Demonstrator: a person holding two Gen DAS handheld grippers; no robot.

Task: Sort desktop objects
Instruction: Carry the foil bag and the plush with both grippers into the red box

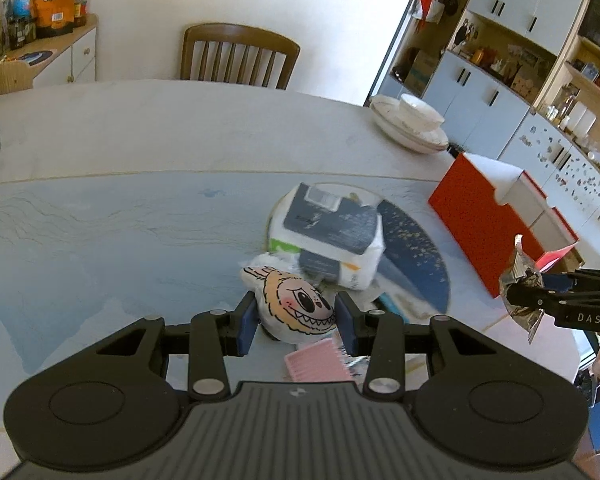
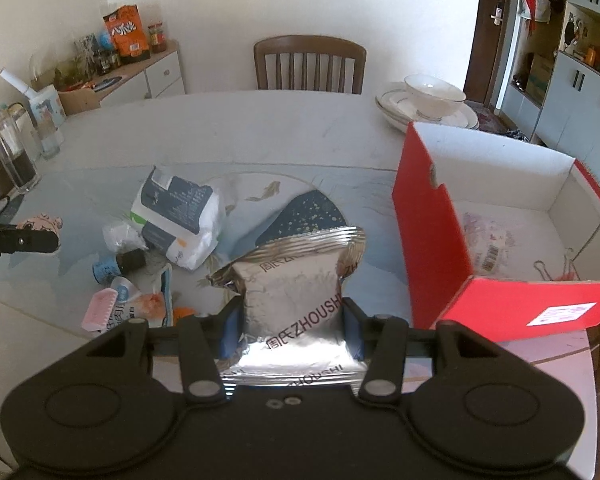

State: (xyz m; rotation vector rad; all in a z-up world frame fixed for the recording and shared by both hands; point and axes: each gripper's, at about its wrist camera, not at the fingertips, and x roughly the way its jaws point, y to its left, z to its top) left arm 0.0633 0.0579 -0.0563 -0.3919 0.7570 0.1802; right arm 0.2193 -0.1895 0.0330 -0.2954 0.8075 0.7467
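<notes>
Both grippers tilt down; left fingers [image 1: 296,322] clamp cartoon pouch [image 1: 296,308], right fingers [image 2: 290,330] silver packet [image 2: 296,292].

A wooden chair [image 2: 310,65] stands at the top centre, behind the worktop [image 2: 236,128]. Upper left, a sideboard [image 2: 148,76] carries an orange snack bag [image 2: 127,34]. Upper right, stacked plates [image 2: 428,114] hold a bowl [image 2: 434,94].

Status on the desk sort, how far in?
Early. Done: red box already holds a clear packet and binder clips. In hand: left hand-held gripper grips the cartoon-face pouch; right hand-held gripper grips the silver packet. Left: tissue pack, small bottle, pink comb.
</notes>
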